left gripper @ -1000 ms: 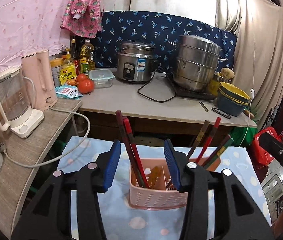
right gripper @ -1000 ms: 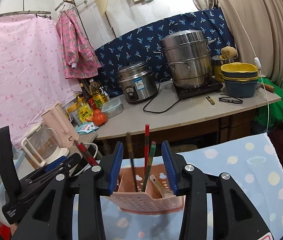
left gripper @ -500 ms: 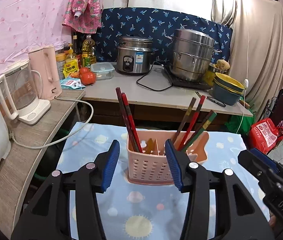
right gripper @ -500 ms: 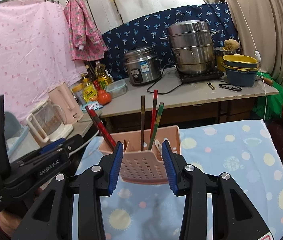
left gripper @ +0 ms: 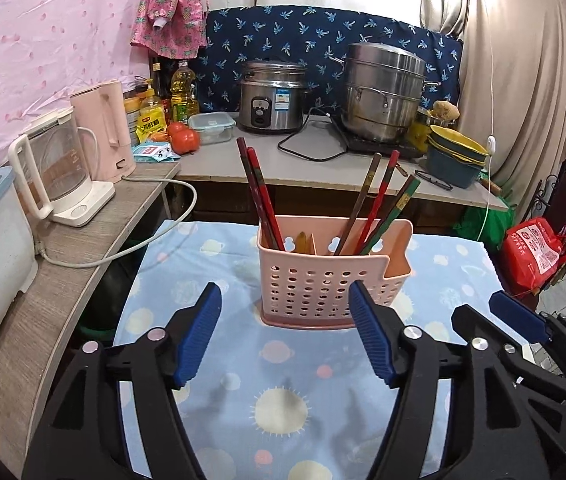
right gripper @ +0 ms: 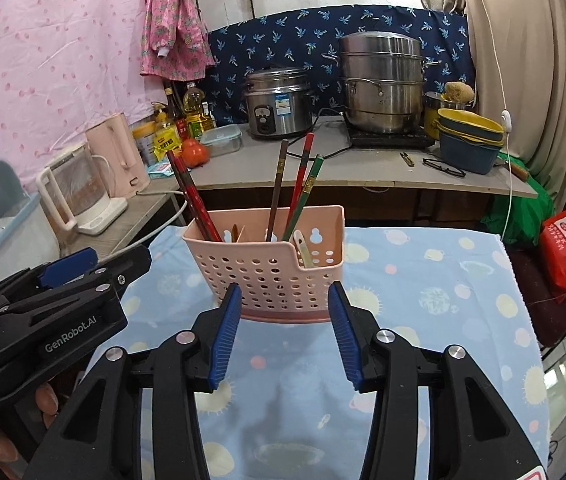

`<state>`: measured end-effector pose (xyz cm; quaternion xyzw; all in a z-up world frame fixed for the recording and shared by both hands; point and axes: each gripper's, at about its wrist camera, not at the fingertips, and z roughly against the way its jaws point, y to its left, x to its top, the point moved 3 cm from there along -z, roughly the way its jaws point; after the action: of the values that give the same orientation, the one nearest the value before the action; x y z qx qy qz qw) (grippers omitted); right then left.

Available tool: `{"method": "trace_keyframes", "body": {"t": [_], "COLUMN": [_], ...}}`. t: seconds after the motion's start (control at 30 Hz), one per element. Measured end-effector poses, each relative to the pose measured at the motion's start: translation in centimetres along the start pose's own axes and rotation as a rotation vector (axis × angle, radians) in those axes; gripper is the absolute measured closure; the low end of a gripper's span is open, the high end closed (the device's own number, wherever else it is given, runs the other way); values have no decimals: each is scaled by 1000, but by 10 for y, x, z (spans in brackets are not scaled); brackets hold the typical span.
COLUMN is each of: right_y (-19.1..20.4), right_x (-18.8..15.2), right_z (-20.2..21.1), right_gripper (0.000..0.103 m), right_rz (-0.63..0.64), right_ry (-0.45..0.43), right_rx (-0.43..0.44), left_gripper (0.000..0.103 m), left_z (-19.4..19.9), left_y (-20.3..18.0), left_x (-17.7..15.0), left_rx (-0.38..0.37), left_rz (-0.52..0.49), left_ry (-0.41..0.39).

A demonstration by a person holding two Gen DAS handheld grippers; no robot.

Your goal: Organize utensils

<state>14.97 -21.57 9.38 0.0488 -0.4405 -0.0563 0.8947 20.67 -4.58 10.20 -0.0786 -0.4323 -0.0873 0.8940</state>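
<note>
A pink perforated utensil basket (left gripper: pixel 315 280) (right gripper: pixel 267 268) stands on the blue patterned cloth. Two dark red chopsticks (left gripper: pixel 259 192) lean in its left compartment and three more chopsticks (left gripper: pixel 379 200) lean in the right one. A pale spoon (right gripper: pixel 303 248) rests in the low corner pocket. My left gripper (left gripper: pixel 283 292) is just short of the basket, its jaws opening with nothing between them. My right gripper (right gripper: pixel 284 286) is also just before the basket, jaws opening and empty. Each gripper shows at the edge of the other's view.
The blue cloth covers a small table (left gripper: pixel 283 400). Behind it a counter holds a rice cooker (left gripper: pixel 273 96), a steel steamer pot (left gripper: pixel 383 92) and stacked bowls (left gripper: pixel 455 156). A glass kettle (left gripper: pixel 55 168) sits on the left shelf. A red bag (left gripper: pixel 535 252) lies right.
Both grippers have drawn back from the basket, so it now stands farther ahead of the fingertips. Both pairs of jaws stand wider, the left one most.
</note>
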Motion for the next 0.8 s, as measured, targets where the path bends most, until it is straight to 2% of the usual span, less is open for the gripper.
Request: {"method": "trace_keyframes", "body": {"t": [0.27,0.43,0.7,0.8], "right_y": [5,8,4,4], "right_x": [-1,-3,-7,-8], "right_z": [5,8,13,16], "right_gripper": [54,54,45,38], "right_rz": [43,68,57,59], "right_ry": [7,7,10,3], "right_rx": [-42,-73,-94,-106], "left_gripper": [26,24,18,18], "left_z": [5,7,11,12], "left_y": [-1,-1,2,3], "left_x": [-8,-13,-18,-20], "left_rx": [32,47,63,77], "left_rz": [-8,-13,-1,1], "left_ry": [6,15,22,25]}}
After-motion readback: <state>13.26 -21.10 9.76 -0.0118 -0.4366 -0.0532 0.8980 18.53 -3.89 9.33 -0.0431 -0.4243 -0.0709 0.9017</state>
